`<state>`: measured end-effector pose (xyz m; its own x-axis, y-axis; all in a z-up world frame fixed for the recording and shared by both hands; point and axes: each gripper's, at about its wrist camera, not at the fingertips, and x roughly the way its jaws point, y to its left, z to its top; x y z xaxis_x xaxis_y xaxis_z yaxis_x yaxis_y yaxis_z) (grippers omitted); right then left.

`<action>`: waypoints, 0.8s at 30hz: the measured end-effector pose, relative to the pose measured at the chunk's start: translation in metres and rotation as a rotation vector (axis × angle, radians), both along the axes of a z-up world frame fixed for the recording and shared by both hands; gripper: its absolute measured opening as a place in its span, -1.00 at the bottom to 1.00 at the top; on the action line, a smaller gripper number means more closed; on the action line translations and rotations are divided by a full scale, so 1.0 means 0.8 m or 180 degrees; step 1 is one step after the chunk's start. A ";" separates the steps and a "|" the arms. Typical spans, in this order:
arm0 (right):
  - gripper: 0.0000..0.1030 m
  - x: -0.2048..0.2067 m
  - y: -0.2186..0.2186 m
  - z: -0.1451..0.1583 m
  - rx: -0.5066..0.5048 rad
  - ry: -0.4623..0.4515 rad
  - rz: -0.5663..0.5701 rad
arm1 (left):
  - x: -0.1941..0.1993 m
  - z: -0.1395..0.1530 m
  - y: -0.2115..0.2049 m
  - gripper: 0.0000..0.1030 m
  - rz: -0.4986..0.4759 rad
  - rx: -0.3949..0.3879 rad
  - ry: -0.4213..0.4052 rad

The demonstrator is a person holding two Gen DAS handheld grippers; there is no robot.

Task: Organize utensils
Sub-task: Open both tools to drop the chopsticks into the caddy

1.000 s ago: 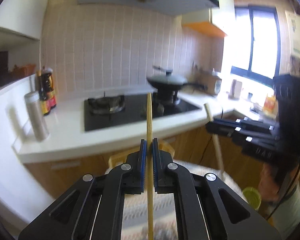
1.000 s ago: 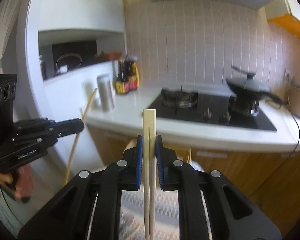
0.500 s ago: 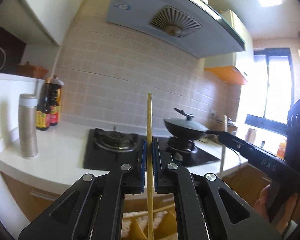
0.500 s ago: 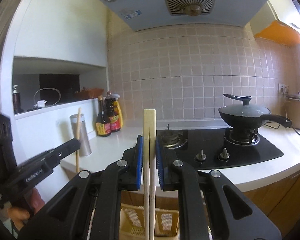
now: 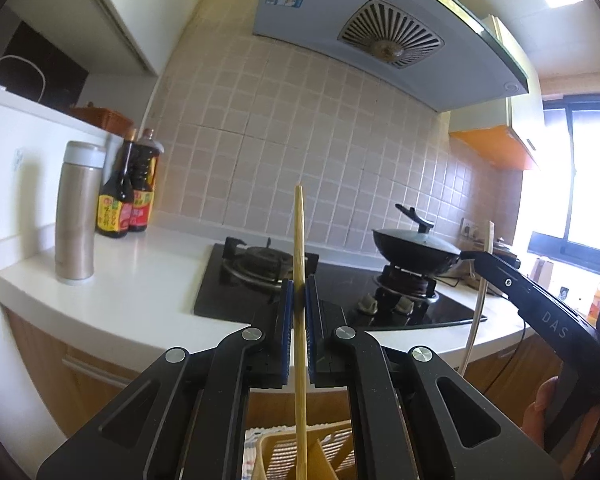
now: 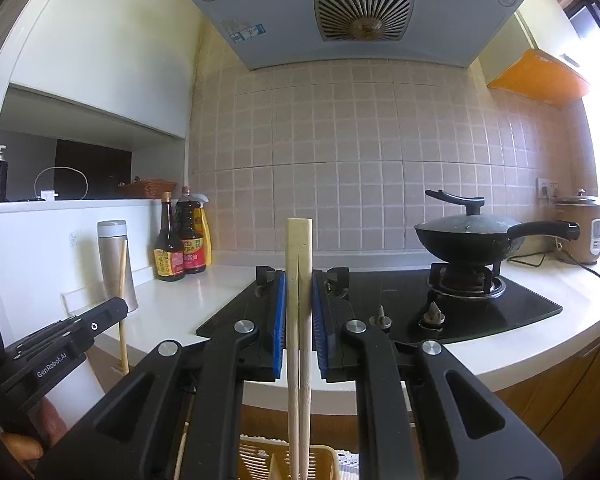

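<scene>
- The left hand-held gripper (image 5: 299, 312) was clamped on a single upright chopstick (image 5: 299, 240).
- The right hand-held gripper (image 6: 299, 312) pinched a chopstick pair (image 6: 299, 248), upright.
- Both hung above a yellow slatted basket (image 6: 256, 460), near the desk (image 5: 140, 280).

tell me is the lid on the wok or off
On. The lid sits flat over the wok on the right burner, its black handle sticking up above it.
</scene>
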<state>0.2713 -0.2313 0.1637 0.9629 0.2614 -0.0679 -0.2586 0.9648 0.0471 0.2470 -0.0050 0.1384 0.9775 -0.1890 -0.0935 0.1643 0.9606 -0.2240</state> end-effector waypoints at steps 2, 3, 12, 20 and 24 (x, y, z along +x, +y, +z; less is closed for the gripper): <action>-0.79 0.001 0.000 -0.007 0.0004 0.0002 0.0021 | 0.001 -0.006 -0.001 -0.92 -0.0005 0.0018 0.0016; -0.79 0.000 0.000 -0.011 0.0003 0.0011 0.0041 | 0.000 -0.008 -0.002 -0.91 -0.0010 0.0041 0.0020; -0.37 -0.015 -0.019 -0.027 0.0215 0.0366 0.0136 | -0.028 -0.003 0.000 -0.21 -0.0042 0.0168 0.0066; 0.05 -0.075 -0.048 -0.012 0.0390 0.0639 0.0271 | -0.087 0.044 0.026 -0.01 -0.0186 0.0148 0.0241; 0.15 -0.123 -0.047 0.007 0.0242 0.0781 0.0319 | -0.121 0.070 0.038 0.04 -0.0241 0.0131 0.0413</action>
<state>0.1728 -0.2687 0.1695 0.8890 0.3678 -0.2726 -0.3246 0.9263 0.1914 0.1502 0.0257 0.1943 0.9399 -0.2550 -0.2272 0.2087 0.9554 -0.2089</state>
